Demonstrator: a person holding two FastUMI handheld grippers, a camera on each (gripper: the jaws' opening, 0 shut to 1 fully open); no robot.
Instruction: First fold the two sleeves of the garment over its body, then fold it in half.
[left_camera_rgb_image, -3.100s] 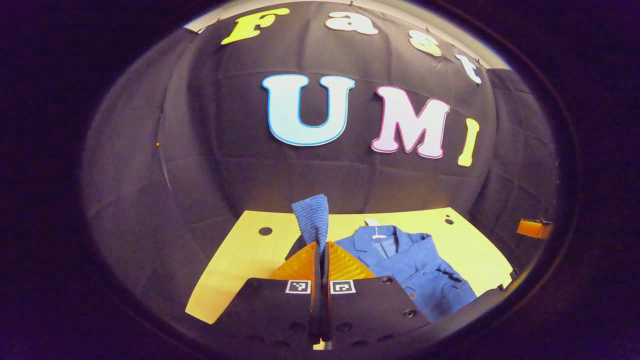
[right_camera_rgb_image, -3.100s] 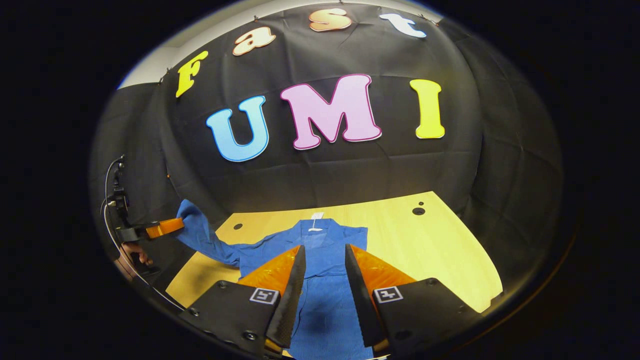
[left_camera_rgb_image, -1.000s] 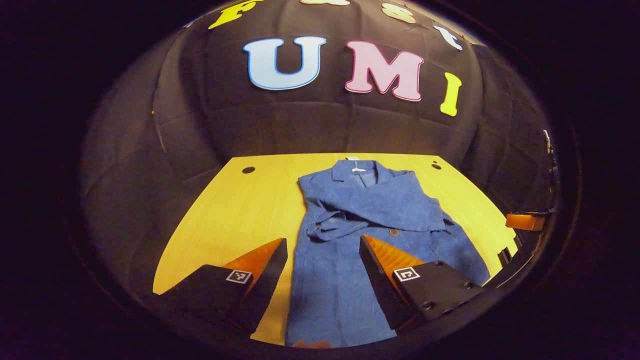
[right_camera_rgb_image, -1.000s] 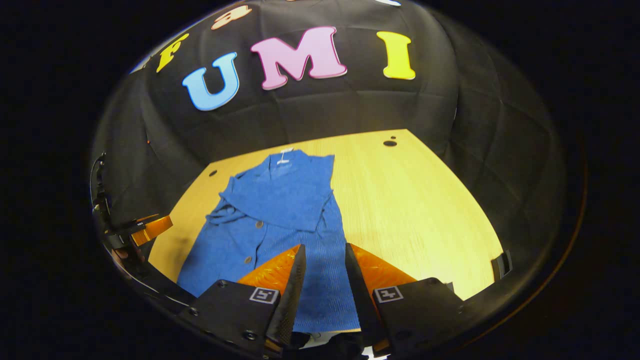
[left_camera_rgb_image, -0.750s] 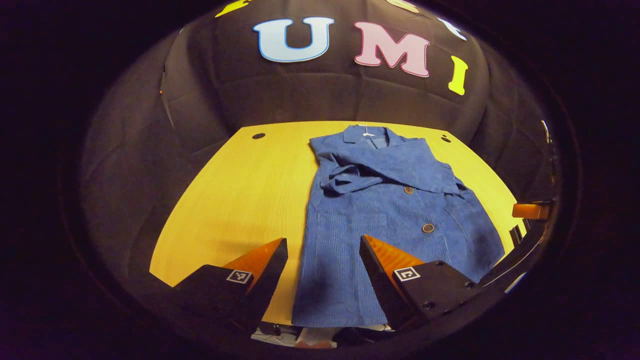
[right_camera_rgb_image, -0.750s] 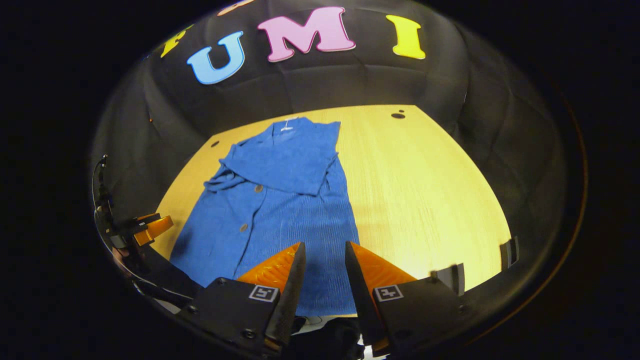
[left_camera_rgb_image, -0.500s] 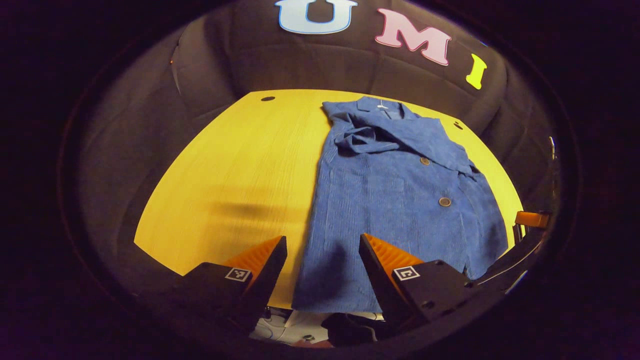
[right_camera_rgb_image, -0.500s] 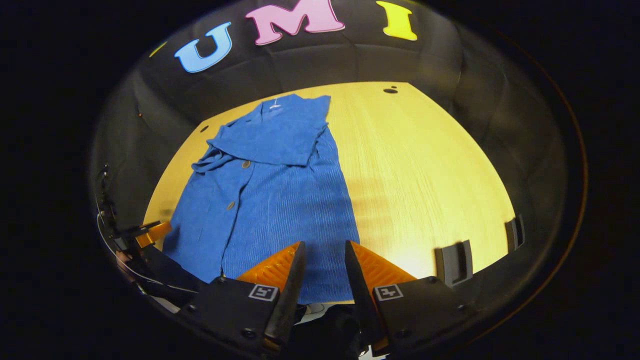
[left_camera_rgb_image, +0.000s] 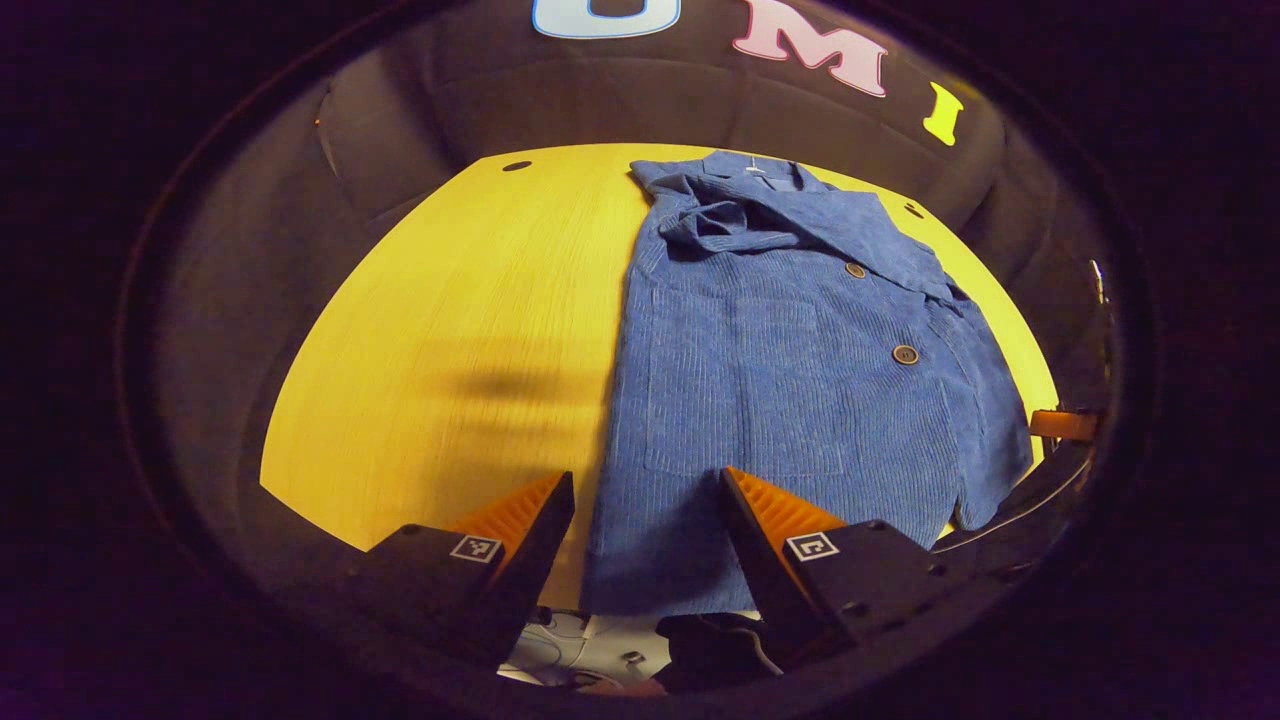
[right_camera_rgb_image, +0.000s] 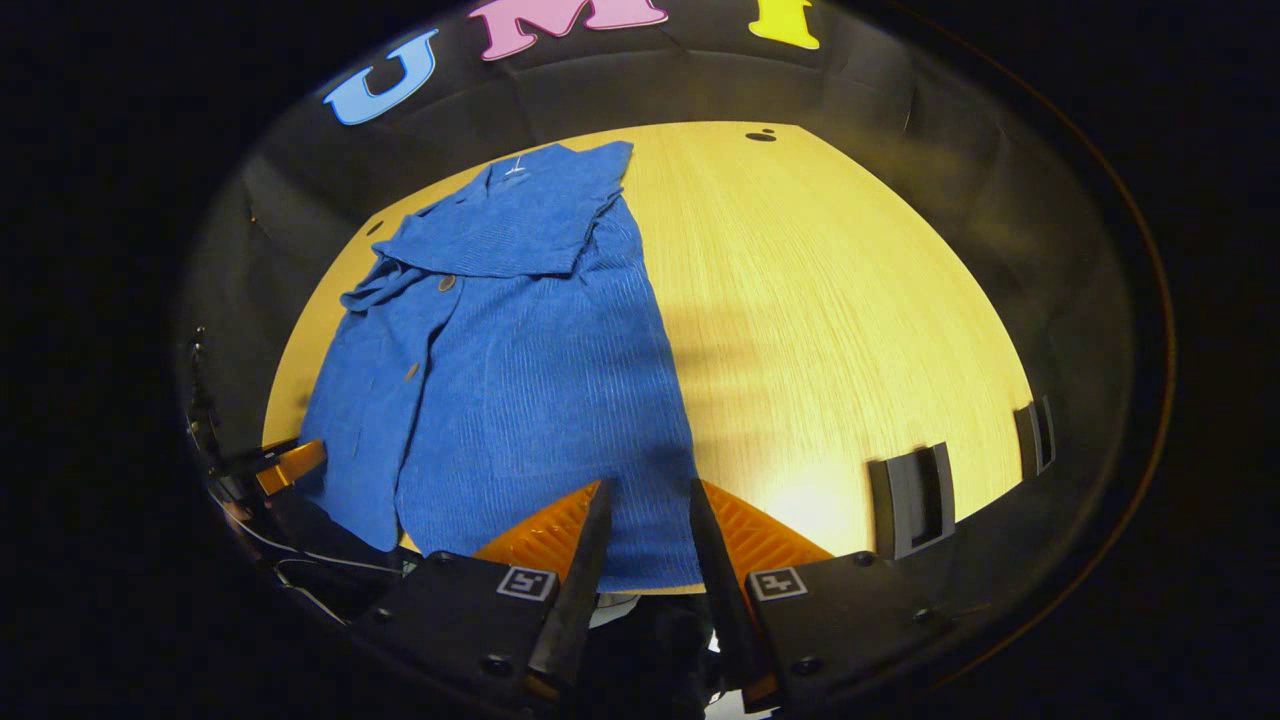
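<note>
We held both grippers — left (left_camera_rgb_image: 647, 510) and right (right_camera_rgb_image: 645, 520) — parted and empty above the jacket's (left_camera_rgb_image: 790, 370) near hem on the table (left_camera_rgb_image: 450, 330), sleeves already folded over, apparently ready to halve it.

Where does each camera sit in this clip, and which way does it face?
Left gripper view: rides the left gripper, above the table's near edge, facing the blue jacket; its own open fingers show.
Right gripper view: rides the right gripper, facing the jacket's hem; its open fingers show, the left gripper at far left.
Both share the jacket and wooden table.
</note>
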